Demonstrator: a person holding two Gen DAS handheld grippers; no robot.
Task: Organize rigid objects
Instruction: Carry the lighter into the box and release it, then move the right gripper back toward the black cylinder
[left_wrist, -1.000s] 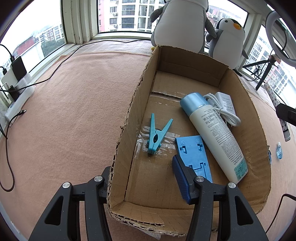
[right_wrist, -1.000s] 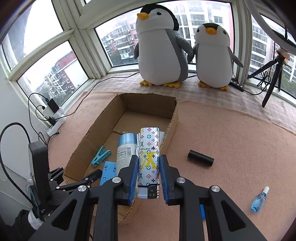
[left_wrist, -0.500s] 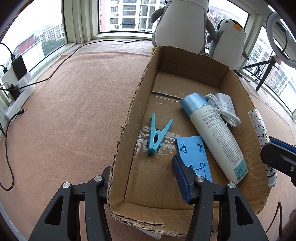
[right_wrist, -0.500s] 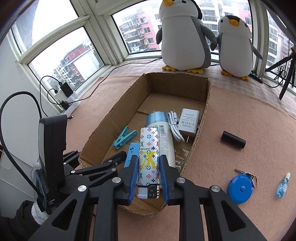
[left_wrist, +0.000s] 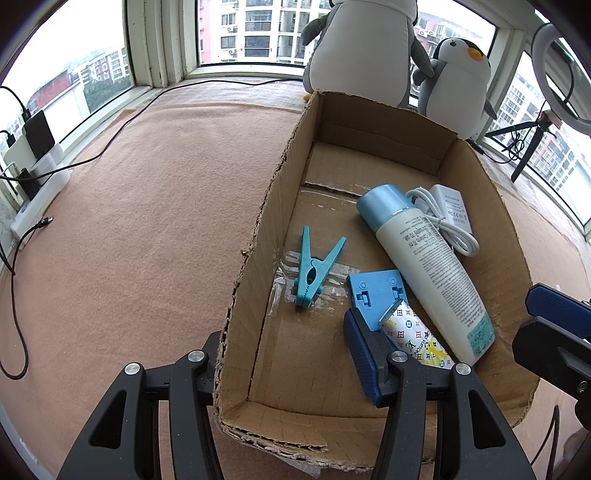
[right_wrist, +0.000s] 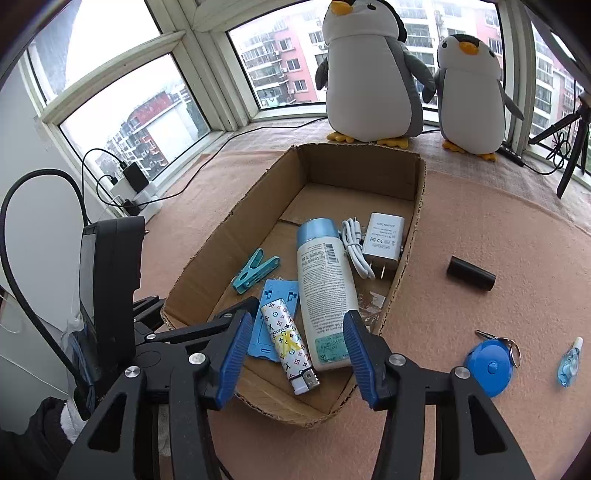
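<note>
A lighter with a patterned white wrap (right_wrist: 290, 345) lies in the cardboard box (right_wrist: 410, 236), resting on a blue plastic plate (right_wrist: 273, 299) beside a white bottle with a blue cap (right_wrist: 325, 288). My right gripper (right_wrist: 295, 339) hangs open just above it, its fingers apart and empty. A teal clothespin (right_wrist: 255, 269) and a white charger with cable (right_wrist: 384, 236) are also in the box. My left gripper (left_wrist: 284, 343) is open and straddles the box's left wall (left_wrist: 258, 240) near the front corner. The lighter (left_wrist: 413, 336) lies right beside its inner pad.
On the pink cloth to the right of the box lie a black cylinder (right_wrist: 471, 273), a blue tape measure with keys (right_wrist: 489, 367) and a small blue spray bottle (right_wrist: 569, 363). Two plush penguins (right_wrist: 365, 74) stand behind the box. Cables and a power strip (left_wrist: 33, 199) sit far left.
My right gripper carried the lighter over the box, opened and let it go; the lighter now lies inside. The left gripper has not moved.
</note>
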